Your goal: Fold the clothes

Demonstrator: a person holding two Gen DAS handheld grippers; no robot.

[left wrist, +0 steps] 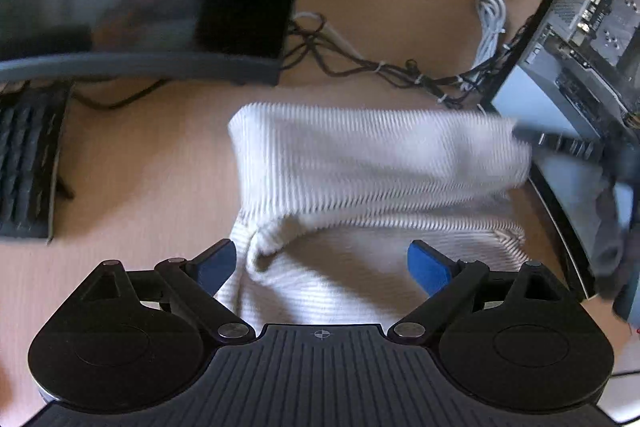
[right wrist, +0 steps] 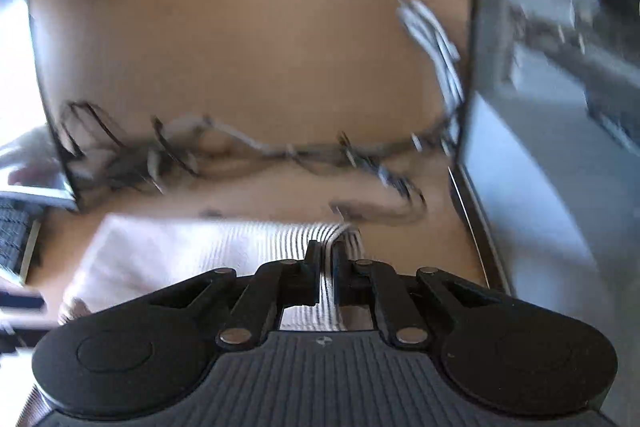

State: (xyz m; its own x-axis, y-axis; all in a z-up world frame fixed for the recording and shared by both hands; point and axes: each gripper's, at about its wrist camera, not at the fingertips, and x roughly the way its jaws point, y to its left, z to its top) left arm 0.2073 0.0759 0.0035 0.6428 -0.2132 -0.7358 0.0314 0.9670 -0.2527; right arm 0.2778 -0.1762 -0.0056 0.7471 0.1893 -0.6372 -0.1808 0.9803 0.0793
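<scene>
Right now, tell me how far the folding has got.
Done: one part of the white ribbed garment already lies doubled over the rest on the desk. In hand: the right tongs are shut on its edge, lifting it; the left tongs stand open over the cloth, gripping nothing. Left: laying that edge down and finishing the fold.

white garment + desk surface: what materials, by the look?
White garment: looks like soft ribbed knit, probably cotton or a blend; fine parallel ribs, matte, and it bunches limply at the fold. Desk: pale wood-look top, likely laminate or veneer; smooth, even tan with a slight sheen, grain too blurred to confirm.
</scene>
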